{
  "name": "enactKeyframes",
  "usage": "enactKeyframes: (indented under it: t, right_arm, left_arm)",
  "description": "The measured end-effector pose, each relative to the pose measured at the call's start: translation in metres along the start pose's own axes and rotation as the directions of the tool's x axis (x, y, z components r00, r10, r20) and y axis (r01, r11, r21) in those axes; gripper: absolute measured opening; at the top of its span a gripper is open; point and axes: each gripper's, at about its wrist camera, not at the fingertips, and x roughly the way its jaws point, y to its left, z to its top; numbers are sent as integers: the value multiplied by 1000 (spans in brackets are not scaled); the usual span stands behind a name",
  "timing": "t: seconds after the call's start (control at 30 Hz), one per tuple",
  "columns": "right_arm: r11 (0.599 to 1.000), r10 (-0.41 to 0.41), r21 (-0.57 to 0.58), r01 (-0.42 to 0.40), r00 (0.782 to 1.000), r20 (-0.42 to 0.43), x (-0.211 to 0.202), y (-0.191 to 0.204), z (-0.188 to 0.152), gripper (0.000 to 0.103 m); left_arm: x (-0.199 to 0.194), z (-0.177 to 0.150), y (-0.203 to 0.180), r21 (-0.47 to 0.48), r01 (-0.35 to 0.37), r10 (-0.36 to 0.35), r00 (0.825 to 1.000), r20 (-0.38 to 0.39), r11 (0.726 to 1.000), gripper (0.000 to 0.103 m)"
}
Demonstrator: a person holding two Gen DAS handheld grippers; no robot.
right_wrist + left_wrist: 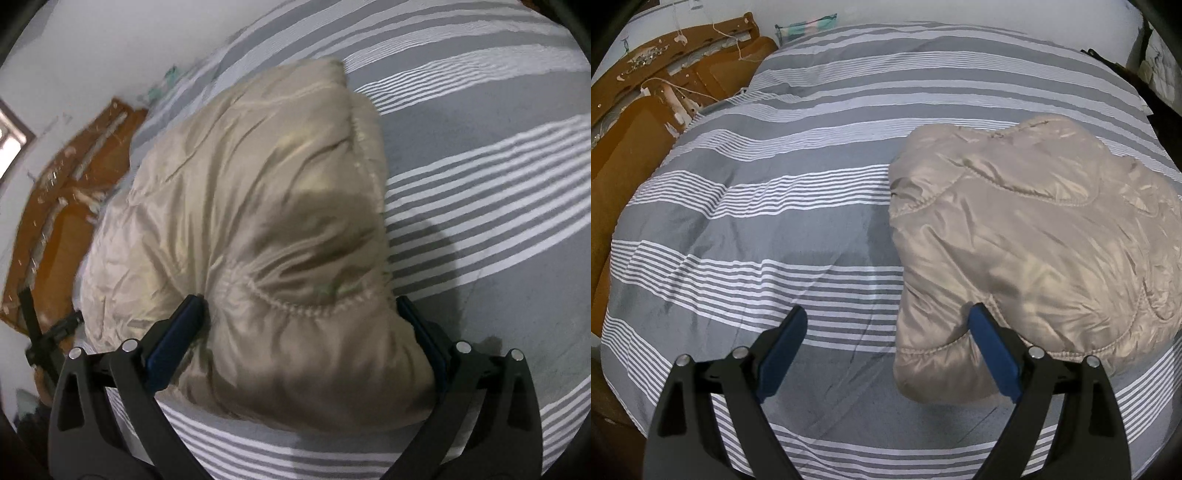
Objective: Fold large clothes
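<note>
From your left wrist, the left gripper point(888, 317) hangs low over the bed with its blue-padded fingers point(783, 350) spread wide and nothing between them. The right-hand pad sits against the near left corner of the beige quilted jacket point(1034, 236), which lies bundled on the right half of the striped duvet point(757, 206). The corner bulges toward the gap between the fingers, so your hand looks placed to close on that edge, though no grip is made yet. The jacket looks folded over into a thick, rounded packet, its stitched seams curving across the top, which suggests the fold is well along. The grey-and-white cover is lightly rumpled. A worn brown wooden headboard point(665, 96) leans against the pale wall at the left, and a small striped cushion point(805, 29) shows at the far edge.

From your right wrist, the right gripper point(301, 310) straddles the near end of the jacket point(258, 192). Its fingers point(177, 336) stand wide apart, one pad on each side of the padded bulk, and the fabric puckers against the left pad; whether they truly pinch the cloth or only bracket it, you cannot tell from here. The hold looks meant to steady or press the packet flat. The picture is blurred. The striped duvet point(480, 206) spreads to the right, the headboard point(70, 192) and wall lie at the left, and a window corner point(11, 133) shows at the far left.
</note>
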Motion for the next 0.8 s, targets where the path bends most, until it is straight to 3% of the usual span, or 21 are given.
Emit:
enactKeyframes:
  t: [0.2,0.37,0.47,0.6,0.73,0.77,0.8]
  right_arm:
    - [997,-41,-70,32,989,-141,10,9,24,97]
    - [983,-111,-167,81,977,-183,15,25,38,86]
    - [973,-153,-202,113,969,-193,17,32,41,85]
    - [973,-158,-199,119,968,-197,23,38,42,85]
    - [975,-152,-190,115,969,-195,19,43,37,85]
    - [975,-151,-188,115,969,-194,17,46,33,85]
    - [976,-149,-185,113,970,-194,17,46,33,86]
  left_arm:
    - [1,2,6,17,35,-35,999,-7,999,91]
    - [6,6,13,32,85,-84,996,-30,996,93]
    - [14,13,21,10,150,-149,987,-67,989,94]
    - [31,23,32,-46,265,-269,955,-123,963,94]
    - [48,19,42,-119,370,-385,909,-157,922,95]
    - [49,17,46,-140,397,-416,896,-153,907,95]
    - [52,12,50,-173,450,-475,867,-148,876,95]
